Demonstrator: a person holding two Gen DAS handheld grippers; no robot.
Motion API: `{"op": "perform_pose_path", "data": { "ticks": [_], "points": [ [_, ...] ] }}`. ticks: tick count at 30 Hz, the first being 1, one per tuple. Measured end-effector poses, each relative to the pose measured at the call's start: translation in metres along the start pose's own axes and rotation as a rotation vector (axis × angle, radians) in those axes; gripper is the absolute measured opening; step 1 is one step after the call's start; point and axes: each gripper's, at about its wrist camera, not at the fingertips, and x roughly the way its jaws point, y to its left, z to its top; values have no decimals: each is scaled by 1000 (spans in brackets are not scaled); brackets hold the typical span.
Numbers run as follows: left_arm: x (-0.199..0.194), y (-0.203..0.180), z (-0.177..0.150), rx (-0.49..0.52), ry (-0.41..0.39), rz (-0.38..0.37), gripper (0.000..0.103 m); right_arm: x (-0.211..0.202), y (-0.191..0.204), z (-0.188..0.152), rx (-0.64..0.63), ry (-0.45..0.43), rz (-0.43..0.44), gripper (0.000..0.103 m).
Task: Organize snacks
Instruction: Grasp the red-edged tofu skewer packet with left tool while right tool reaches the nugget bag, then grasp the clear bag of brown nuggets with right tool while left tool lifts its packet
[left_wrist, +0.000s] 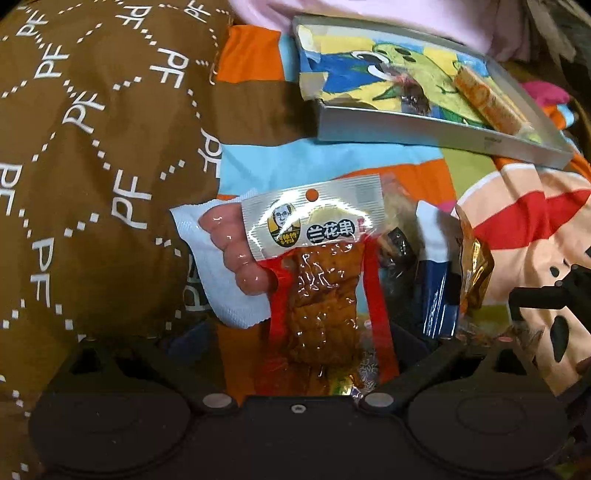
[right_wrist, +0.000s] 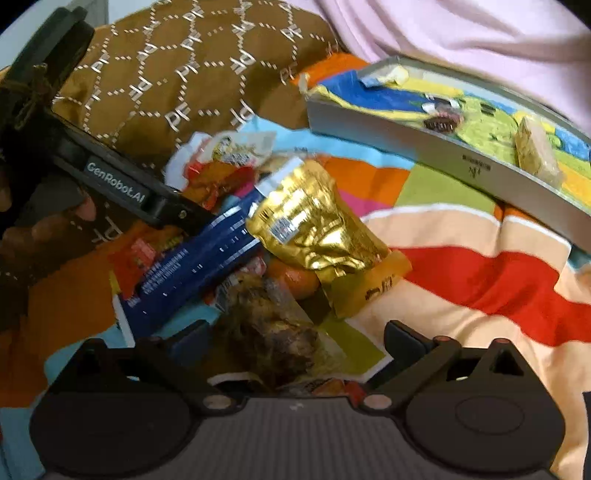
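Note:
In the left wrist view, my left gripper (left_wrist: 295, 354) is open over a pile of snacks; a red and clear tofu-skewer pack (left_wrist: 317, 266) lies between its spread fingers. A sausage pack (left_wrist: 229, 258), a blue pack (left_wrist: 439, 288) and a gold pouch (left_wrist: 474, 266) lie beside it. In the right wrist view, my right gripper (right_wrist: 295, 347) is open around a dark clear-wrapped snack (right_wrist: 269, 328), with the gold pouch (right_wrist: 317, 221) and blue pack (right_wrist: 192, 266) just ahead. A grey tray (left_wrist: 424, 133) holds an orange snack bar (left_wrist: 487, 99).
The snacks lie on a colourful striped blanket (right_wrist: 480, 280). A brown patterned cushion (left_wrist: 92, 147) rises on the left. The grey tray (right_wrist: 406, 136) sits at the far right, with pink fabric (right_wrist: 461, 33) behind it. The left gripper's body (right_wrist: 110, 181) crosses the right wrist view's left side.

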Motion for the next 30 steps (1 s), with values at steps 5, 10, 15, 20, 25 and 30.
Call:
{"op": "perform_pose_path", "data": {
  "ticks": [5,10,15,20,25,30],
  "points": [
    [-3,7,2,-41,15,-34,88,1,1,0,-13,-2,5,95],
    [-7,12,2,-75,12,-59,69,4,4,-1,-25,9,8,94],
    [-8,15,2,-119,24,-90,67,4,6,-1,-25,19,18,86],
    [-14,16,-1,-187,52,-125,65,-3,11,-1,-68,9,7,73],
    [-20,11,-7,-220,87,-188,64,-10,13,1,-85,-2,21,71],
    [-15,-5,-13,-166,117,-201,65,-1,11,1,-84,11,9,79]
  ]
}}
